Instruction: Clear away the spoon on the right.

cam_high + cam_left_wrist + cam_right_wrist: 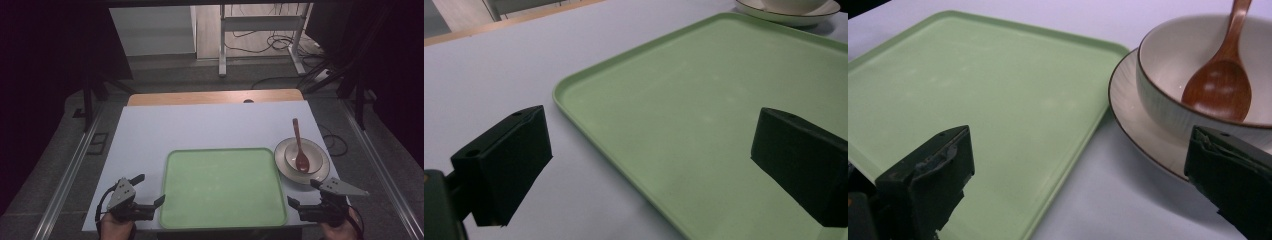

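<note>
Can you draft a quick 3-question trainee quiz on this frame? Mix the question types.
1. True or false: the wooden spoon lies flat on the green tray.
2. Multiple choice: the bowl sits A) on the tray, B) on a plate beside the tray, C) directly on the white table sheet.
3. Short answer: what state are the left gripper and right gripper in, and do they hold anything?

Key
1. False. Its head rests in the bowl, handle leaning over the far rim.
2. B. The plate stands to the right of the tray in the high view.
3. Both are open and hold nothing; each hangs near a front corner of the tray.
</note>
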The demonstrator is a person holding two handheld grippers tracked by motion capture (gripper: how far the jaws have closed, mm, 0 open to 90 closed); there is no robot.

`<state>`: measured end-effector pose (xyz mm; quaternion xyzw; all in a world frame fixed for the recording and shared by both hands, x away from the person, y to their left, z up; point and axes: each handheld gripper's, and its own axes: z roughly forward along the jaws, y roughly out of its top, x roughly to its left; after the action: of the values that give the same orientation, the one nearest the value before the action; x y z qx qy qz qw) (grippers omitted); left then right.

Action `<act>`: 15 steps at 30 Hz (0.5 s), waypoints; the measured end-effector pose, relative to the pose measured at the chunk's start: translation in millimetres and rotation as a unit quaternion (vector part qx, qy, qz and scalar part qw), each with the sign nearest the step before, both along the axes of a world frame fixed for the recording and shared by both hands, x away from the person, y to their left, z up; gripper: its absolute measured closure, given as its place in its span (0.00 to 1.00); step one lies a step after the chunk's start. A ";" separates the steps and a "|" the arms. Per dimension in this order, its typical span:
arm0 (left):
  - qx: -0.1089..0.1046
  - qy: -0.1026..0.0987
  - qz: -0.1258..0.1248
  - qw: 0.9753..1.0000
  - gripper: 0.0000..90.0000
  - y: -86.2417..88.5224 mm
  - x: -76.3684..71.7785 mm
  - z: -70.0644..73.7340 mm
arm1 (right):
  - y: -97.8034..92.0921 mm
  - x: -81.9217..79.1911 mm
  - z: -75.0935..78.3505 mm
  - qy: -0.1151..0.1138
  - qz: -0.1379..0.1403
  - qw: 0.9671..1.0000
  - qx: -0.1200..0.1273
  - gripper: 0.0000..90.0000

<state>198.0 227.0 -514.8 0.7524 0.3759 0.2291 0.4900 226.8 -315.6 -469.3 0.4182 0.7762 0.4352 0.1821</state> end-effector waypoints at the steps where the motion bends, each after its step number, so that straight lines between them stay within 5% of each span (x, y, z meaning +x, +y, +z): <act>1: 0.000 0.000 0.000 1.000 0.03 0.0 -0.1 0.0 | -0.2 0.4 -1.9 0.003 -0.001 1.000 -0.001 0.00; 8: 0.002 0.001 -0.003 1.000 0.03 -0.7 -0.2 0.1 | 3.7 -1.3 -4.0 -0.004 -0.013 0.999 -0.039 0.00; 15: 0.004 0.001 -0.003 1.000 0.03 -0.6 0.0 -0.1 | 3.6 -1.8 -5.3 -0.007 -0.021 0.999 -0.041 0.00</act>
<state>198.0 226.4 -514.9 0.7556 0.3735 0.2288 0.4870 224.9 -312.0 -474.6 0.4231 0.7833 0.4023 0.2137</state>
